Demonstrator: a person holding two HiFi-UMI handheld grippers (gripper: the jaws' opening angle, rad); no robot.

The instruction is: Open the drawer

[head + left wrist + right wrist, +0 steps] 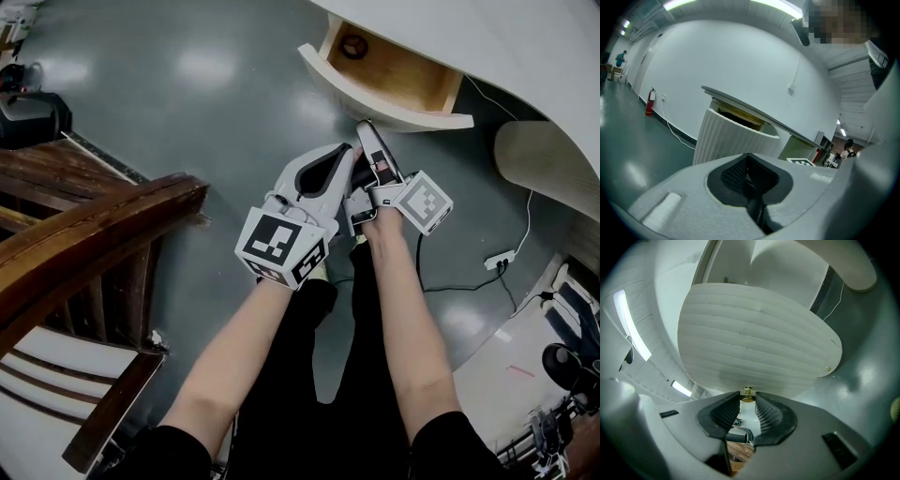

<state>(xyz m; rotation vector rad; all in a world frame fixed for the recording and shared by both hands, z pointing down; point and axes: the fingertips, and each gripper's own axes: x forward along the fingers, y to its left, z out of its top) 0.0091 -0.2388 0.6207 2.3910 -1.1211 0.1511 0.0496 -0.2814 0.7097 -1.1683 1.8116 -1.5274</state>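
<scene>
Brass shows between the tips of our right gripper (747,401): the small knob (747,392) on the drawer (754,333), low on its ribbed, curved front. The two tips clasp it from either side, and the pads further back stand apart with only air between them. From the head view, that gripper (364,127) reaches up to the lower edge of the drawer front.

Our left gripper (349,150) lies close against the right one, on its left side. Its jaws are clenched together on nothing (747,161), and it points at the drawer (731,136) from a little way off.

The drawer (394,111) stands pulled out from under the white desk top (487,37). Its wood-lined inside is open to us, with a dark round thing (353,45) in the far left corner. The front edge juts over the grey-green floor (206,112), which spreads wide between the drawer and the wooden chair (94,225) at our left. The chair's armrest runs near our left forearm.

At our right a thin cable (520,234) drops from the desk to a power strip (500,259) on the floor, well apart from both grippers. Our legs fill the space straight below the arms.
</scene>
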